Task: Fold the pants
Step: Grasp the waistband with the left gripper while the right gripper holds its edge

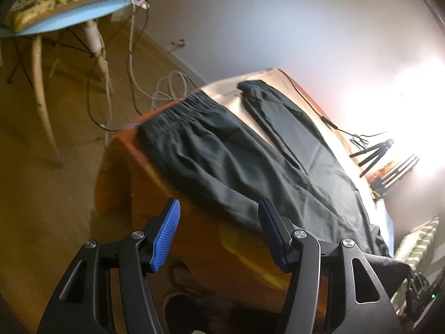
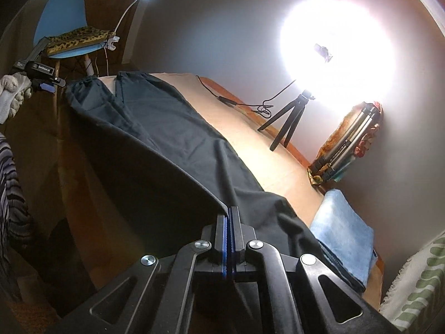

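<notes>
Folding starts: right gripper (image 2: 228, 214) fingers pinch the pants (image 2: 155, 144) hem; left gripper (image 1: 219, 222), fingers half open and empty, must grab the near edge.

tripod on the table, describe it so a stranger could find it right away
Start at the table with the dark pants spread over it. At its far edge, under the glaring round light, stands the tripod. It is small, black and upright on splayed legs, unlike the silver folded one leaning on the wall.
</notes>
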Demonstrator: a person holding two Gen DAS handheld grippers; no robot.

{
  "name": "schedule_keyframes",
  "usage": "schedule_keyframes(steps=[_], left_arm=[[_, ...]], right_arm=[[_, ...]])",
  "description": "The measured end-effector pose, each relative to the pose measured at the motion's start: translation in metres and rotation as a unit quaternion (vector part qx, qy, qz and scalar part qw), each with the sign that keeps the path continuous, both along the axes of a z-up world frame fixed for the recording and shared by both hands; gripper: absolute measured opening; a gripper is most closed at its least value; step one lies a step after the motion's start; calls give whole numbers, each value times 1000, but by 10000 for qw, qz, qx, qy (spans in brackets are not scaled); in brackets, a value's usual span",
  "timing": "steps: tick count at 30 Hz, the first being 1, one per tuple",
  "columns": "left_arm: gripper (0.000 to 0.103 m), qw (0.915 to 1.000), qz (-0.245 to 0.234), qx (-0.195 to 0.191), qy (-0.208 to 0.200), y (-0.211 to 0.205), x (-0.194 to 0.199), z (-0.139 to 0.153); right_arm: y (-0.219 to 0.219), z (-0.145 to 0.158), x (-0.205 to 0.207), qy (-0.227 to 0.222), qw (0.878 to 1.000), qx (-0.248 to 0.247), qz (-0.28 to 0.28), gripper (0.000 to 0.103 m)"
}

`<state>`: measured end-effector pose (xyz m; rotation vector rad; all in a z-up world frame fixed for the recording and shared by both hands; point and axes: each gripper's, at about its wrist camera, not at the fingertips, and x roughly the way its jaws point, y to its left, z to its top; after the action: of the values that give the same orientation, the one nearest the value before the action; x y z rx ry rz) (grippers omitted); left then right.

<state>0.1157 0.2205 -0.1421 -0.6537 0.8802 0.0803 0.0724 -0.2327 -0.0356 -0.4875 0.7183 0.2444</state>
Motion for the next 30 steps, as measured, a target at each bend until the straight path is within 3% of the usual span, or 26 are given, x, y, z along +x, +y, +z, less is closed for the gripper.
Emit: schedule_keyframes(steps=[5,13,21,23,26,30], left_arm=[[58,9992,86,-356,163,-8,13,-8],[58,9969,459,-532,366,-5,27,-17],[54,9905,1020,-915,137,9,29,-22],[30,9897,1073,-936,120,10,30,-25],[15,9881,1196,-963,90,12,30,-30],[5,9851,1344,-1062,-142,16,28,-32]], right_arm=[[-6,-1,18,-34,10000,2,-33,0],[-13,0,26,-33,9999,116,-29,0],[-15,14,18,-116,9995,300,0,0],[-14,18,16,-154,9994,319,5,0],[-13,21,14,-199,9993,322,-2,0],[-12,24,12,-211,9992,339,-23,0]])
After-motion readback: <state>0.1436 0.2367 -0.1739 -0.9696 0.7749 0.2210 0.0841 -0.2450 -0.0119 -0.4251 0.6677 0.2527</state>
